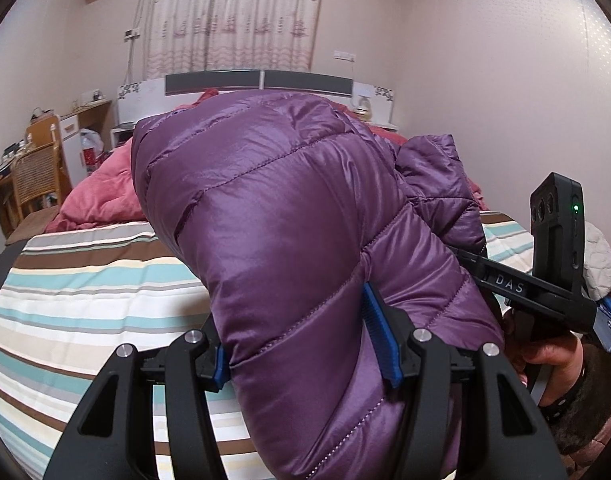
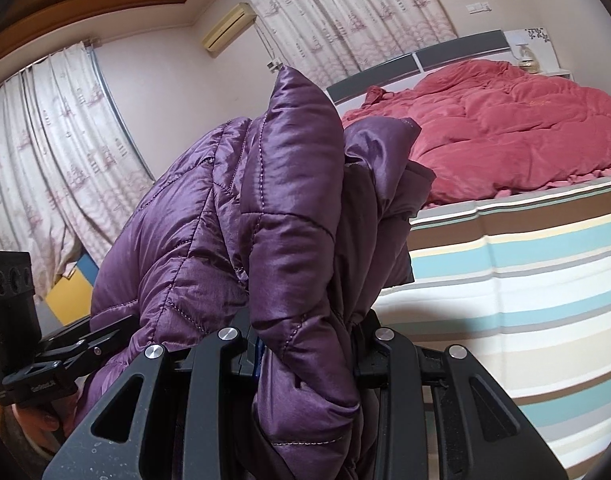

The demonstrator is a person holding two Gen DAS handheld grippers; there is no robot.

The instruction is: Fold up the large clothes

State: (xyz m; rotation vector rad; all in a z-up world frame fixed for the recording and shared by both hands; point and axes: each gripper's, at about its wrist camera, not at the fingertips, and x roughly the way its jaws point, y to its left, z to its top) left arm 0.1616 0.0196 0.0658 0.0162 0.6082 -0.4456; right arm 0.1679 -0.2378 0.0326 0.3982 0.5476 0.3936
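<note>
Above the striped sheet (image 1: 85, 300), both jaws clench the glossy, puffy quilted jacket (image 1: 273, 216)

a home bedroom: striped bed (image 1: 85, 280), curtains (image 1: 233, 16), red quilt (image 2: 505, 128).

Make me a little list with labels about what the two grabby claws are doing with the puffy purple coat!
Garment: purple quilted jacket, bunched up
Left gripper: shut on the jacket
Right gripper: shut on the jacket
Jacket position: held up over the striped bedsheet; whether it touches the sheet cannot be told
Behind it: red comforter, crumpled near the headboard
Fold state: not yet a neat fold
</note>
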